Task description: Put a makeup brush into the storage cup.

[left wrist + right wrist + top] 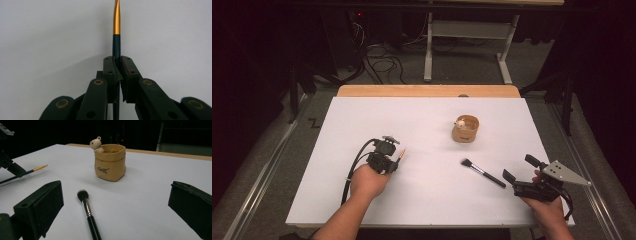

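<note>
Black tongs (pixel 117 68) (brass-ringed rivets), trailing black cable (pixel 354 165).

Thin dark brush (pixel 116 47) — gold tip, level, clamped above white table (pixel 427 125)

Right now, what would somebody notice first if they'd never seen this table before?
Probably the tan bear pot, shaped like a little sack with a tiny bear peeking over its rim, standing toward the far right of the white table. Next, the left gripper shut on a thin dark brush with a gold ferrule. A black makeup brush lies in front of the open right gripper.
</note>
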Demonstrator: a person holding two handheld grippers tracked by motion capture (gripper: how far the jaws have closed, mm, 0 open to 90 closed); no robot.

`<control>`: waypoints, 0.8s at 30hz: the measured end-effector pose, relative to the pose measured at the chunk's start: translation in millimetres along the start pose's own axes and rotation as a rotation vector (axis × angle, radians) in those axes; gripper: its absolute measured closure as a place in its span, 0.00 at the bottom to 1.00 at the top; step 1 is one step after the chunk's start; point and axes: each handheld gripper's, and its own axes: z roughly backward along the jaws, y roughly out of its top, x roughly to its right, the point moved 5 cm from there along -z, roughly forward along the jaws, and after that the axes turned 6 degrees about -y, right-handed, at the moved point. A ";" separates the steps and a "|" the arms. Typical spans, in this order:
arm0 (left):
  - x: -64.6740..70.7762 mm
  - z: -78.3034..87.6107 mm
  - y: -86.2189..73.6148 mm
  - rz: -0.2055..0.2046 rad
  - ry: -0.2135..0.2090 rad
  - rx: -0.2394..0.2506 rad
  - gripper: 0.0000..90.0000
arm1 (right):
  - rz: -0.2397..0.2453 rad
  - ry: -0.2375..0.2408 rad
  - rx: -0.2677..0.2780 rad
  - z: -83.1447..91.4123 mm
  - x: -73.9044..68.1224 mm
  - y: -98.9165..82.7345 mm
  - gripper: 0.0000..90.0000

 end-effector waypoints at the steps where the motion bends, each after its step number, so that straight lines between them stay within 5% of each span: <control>1: -0.3 1.1 -0.3 -0.001 -0.007 0.008 0.92 | 0.000 0.001 0.001 0.0 0.0 0.0 0.00; 8: -4.5 9.9 -4.7 0.023 -0.061 0.082 0.92 | 0.001 0.003 0.002 -0.1 -0.8 0.0 0.00; 24: -20.0 31.4 -16.8 -0.019 -0.137 0.344 0.92 | 0.022 0.008 0.004 -0.6 -3.3 0.2 0.00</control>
